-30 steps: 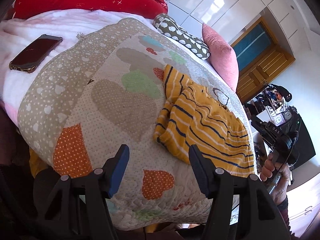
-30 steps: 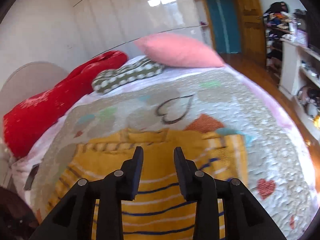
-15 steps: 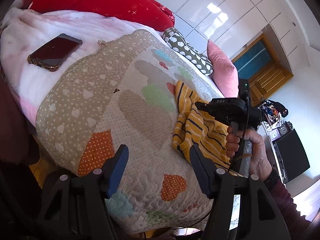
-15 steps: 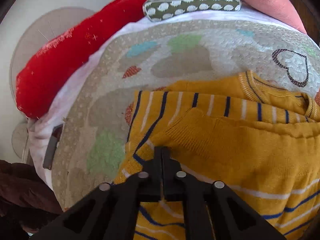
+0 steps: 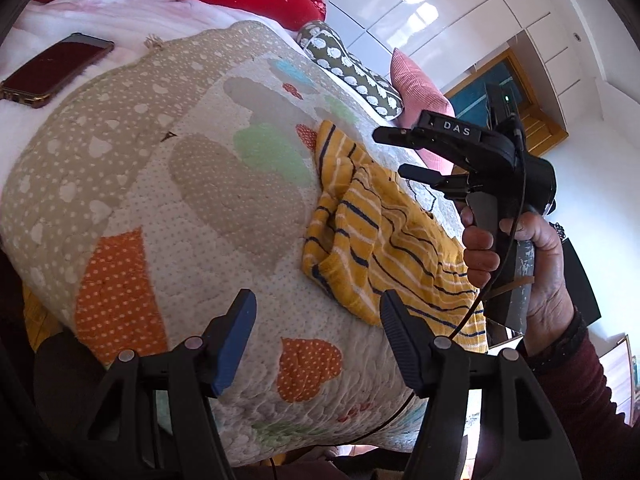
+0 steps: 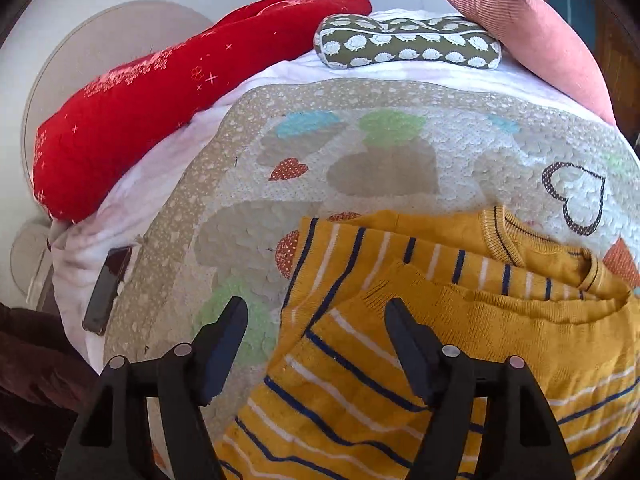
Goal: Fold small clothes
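A small yellow sweater (image 5: 380, 248) with navy and white stripes lies on the patchwork quilt (image 5: 168, 200), one side folded over onto its body (image 6: 460, 320). My right gripper (image 6: 316, 344) hovers just over the folded edge, its jaws opening with nothing pinched between them; the sweater lies beneath. From the left wrist view the right gripper (image 5: 388, 150) shows above the sweater, held by a hand (image 5: 520, 264). My left gripper (image 5: 316, 336) stands open over bare quilt, short of the sweater's near corner, with nothing in it.
A dark phone (image 5: 56, 68) lies on the pink blanket at the quilt's far left edge. A red bolster (image 6: 168, 92), a green patterned cushion (image 6: 408, 44) and a pink pillow (image 6: 532, 36) line the head of the bed. A wooden door (image 5: 516, 96) stands beyond.
The right gripper swung in over the sweater, shut on its side and carried it across, and its jaws now stand apart with the fold laid down. The left gripper dipped slightly.
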A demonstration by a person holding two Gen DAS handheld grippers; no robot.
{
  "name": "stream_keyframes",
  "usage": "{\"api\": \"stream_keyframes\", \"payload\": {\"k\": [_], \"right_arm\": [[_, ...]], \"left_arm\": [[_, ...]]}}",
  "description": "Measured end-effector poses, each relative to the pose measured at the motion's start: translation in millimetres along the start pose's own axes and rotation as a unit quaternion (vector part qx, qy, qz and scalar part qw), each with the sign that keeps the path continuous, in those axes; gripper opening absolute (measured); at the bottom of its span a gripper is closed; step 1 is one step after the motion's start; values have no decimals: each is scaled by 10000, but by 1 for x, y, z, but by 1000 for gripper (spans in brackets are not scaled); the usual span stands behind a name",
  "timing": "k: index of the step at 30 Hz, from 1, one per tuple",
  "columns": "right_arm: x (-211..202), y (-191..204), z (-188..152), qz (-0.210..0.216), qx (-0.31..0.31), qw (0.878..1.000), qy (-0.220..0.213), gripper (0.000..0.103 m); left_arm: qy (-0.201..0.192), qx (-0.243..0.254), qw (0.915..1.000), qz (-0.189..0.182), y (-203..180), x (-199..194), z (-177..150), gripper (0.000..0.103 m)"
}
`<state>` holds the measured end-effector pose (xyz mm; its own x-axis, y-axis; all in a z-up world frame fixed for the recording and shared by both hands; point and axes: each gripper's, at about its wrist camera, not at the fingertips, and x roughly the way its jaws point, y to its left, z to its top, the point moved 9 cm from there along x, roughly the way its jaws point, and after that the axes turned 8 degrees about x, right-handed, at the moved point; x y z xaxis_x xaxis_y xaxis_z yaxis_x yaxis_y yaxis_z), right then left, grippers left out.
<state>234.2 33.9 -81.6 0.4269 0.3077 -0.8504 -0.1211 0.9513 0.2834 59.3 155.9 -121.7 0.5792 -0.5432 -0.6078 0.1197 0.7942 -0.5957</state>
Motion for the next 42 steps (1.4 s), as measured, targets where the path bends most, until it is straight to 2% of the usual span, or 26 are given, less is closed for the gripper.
{"api": "stream_keyframes", "payload": {"k": [4, 7, 9, 14, 17, 18, 20, 21, 22, 23, 26, 30, 33, 37, 39, 42], "right_arm": [[21, 15, -7, -361, -576, 9959, 591, 80], [51, 18, -15, -663, -755, 9876, 1209, 80], [69, 17, -18, -846, -772, 9811, 1557, 81], [85, 16, -18, -1185, -972, 9691, 1935, 87], [87, 16, -24, -1416, -1468, 9588, 1977, 87], [87, 17, -26, -1481, -1674, 9549, 1953, 84], [81, 13, -27, -1691, -1996, 9496, 1729, 59], [76, 8, -25, -1832, -2086, 9482, 1546, 37], [70, 6, -23, -1802, -2101, 9508, 1394, 22], [61, 5, -22, -1698, -2091, 9547, 1267, 17], [30, 1, -19, -1452, -2056, 9646, 789, 14], [-13, -11, -7, -951, -1632, 9817, 254, 14], [-52, -34, -1, -619, -1158, 9912, -157, 14], [-107, -98, -1, -265, -355, 9971, -619, 13], [-133, -137, -6, -93, 67, 9964, -836, 13], [-161, -208, -19, -96, 720, 9916, -1073, 13]], "left_arm": [[173, -61, 9996, -215, -12, 29, 4, 64], [258, -216, 9982, -498, -21, 43, 6, 64], [300, -218, 9977, -562, -26, 52, 7, 65], [395, -301, 9971, -580, -33, 76, 7, 65], [268, -494, 9960, -693, -36, 81, 7, 67], [259, -558, 9957, -695, -36, 83, 7, 67], [256, -658, 9952, -671, -36, 86, 6, 57], [319, -654, 9951, -669, -38, 88, 4, 30], [482, -623, 9947, -657, -42, 93, 1, 5], [567, -588, 9950, -577, -45, 95, -1, 6], [465, -196, 9980, -383, -69, 87, -2, 6], [407, 159, 9979, -470, -116, 80, 0, 6], [521, 435, 9958, -614, -155, 88, -4, 6], [982, 873, 9871, -913, -221, 113, -29, 8], [1270, 1085, 9790, -1168, -253, 123, -48, 9], [1608, 1417, 9665, -1413, -285, 129, -75, 13]]}}
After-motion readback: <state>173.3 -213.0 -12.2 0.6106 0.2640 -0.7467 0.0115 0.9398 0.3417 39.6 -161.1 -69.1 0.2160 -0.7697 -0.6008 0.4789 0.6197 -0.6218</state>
